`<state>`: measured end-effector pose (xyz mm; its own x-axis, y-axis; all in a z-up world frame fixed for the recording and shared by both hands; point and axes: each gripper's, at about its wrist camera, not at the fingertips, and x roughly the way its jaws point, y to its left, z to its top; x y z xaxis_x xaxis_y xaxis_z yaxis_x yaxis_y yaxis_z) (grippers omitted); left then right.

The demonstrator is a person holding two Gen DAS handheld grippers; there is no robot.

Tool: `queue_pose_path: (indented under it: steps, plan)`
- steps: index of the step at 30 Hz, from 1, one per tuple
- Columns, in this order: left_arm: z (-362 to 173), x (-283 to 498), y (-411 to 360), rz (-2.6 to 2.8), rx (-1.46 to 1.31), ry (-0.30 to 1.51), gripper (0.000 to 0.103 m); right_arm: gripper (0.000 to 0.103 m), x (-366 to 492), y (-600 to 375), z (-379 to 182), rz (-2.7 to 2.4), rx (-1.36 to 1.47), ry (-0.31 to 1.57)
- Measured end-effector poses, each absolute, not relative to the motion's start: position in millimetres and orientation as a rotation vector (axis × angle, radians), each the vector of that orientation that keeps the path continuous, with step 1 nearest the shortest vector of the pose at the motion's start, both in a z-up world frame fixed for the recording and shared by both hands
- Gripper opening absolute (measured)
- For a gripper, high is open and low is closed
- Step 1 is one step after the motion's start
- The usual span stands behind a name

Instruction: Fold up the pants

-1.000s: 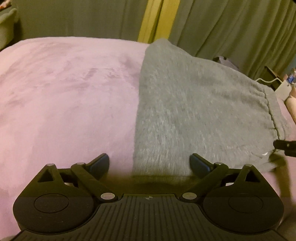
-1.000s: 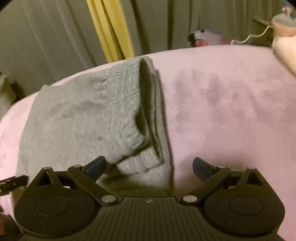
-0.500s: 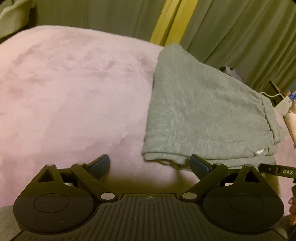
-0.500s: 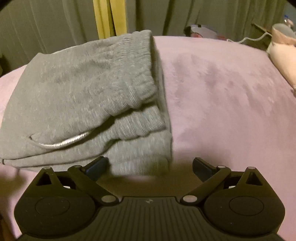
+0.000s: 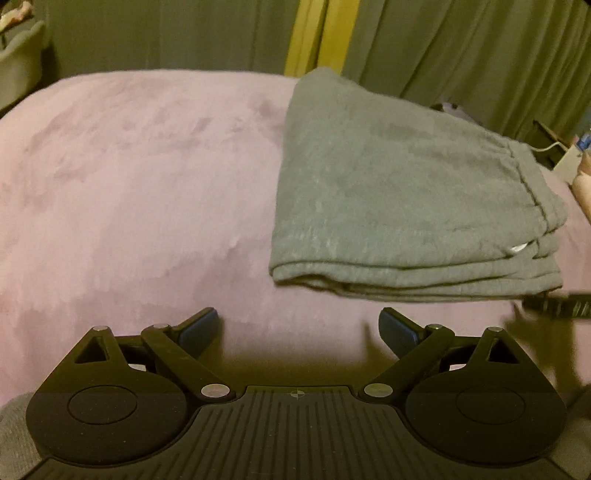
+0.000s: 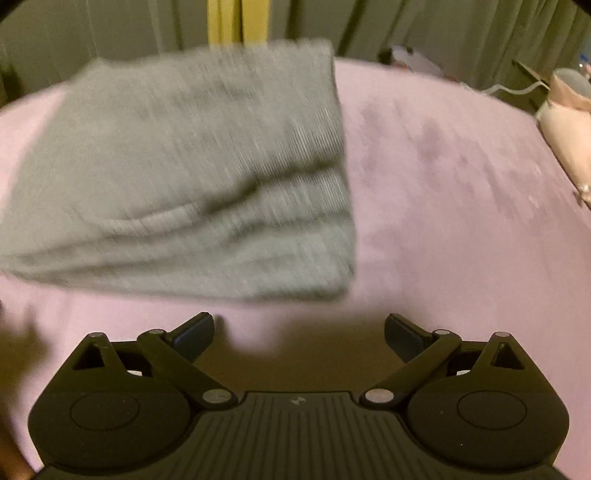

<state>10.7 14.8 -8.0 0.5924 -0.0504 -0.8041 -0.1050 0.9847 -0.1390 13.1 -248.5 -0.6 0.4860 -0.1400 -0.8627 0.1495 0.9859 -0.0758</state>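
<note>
The grey pants (image 5: 406, 192) lie folded into a thick stacked rectangle on the pink blanket (image 5: 129, 192). A white drawstring tip (image 5: 517, 248) pokes out near the waistband. My left gripper (image 5: 298, 326) is open and empty, a little in front of the stack's near-left corner. In the right wrist view the pants (image 6: 192, 166) are blurred by motion. My right gripper (image 6: 299, 332) is open and empty, just in front of the stack's near-right corner. Part of the right gripper (image 5: 557, 306) shows at the right edge of the left wrist view.
Green-grey curtains (image 5: 461, 48) with a yellow strip (image 5: 306, 33) hang behind the bed. A pale pink pillow-like thing (image 6: 565, 122) and a white cable (image 6: 513, 88) sit at the far right. A grey seat (image 5: 18, 70) is at the far left.
Both grippers have drawn back from the folded pants, which now lie free on the blanket. Both stay open. The right view is motion-blurred.
</note>
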Motion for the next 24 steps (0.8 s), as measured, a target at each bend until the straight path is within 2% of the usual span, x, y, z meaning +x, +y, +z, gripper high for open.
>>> queue_pose_path:
  steps: [4, 6, 11, 14, 18, 21, 24]
  plan:
    - [-8, 11, 20, 0.057, -0.221, 0.929, 0.098, 0.099, 26, -253, 48, -0.229, 0.060, 0.820]
    - [-3, 10, 23, 0.052, -0.243, 0.907, 0.098, 0.099, 44, -260, 58, -0.276, 0.033, 0.789]
    - [14, 23, 26, 0.017, -0.285, 0.835, 0.098, 0.096, 65, -283, 21, -0.174, 0.077, 0.922]
    - [24, 40, 26, 0.015, -0.264, 0.813, 0.098, 0.095, 39, -299, 4, -0.137, 0.198, 0.869]
    - [35, 81, 17, 0.040, -0.207, 0.765, 0.098, 0.099, 25, -311, -2, -0.139, 0.297, 0.834]
    - [28, 121, 9, 0.037, -0.204, 0.786, 0.098, 0.099, 29, -303, -3, -0.146, 0.200, 0.800]
    - [-6, 154, 8, 0.162, -0.172, 0.918, 0.100, 0.099, 23, -285, 3, -0.176, 0.073, 0.754]
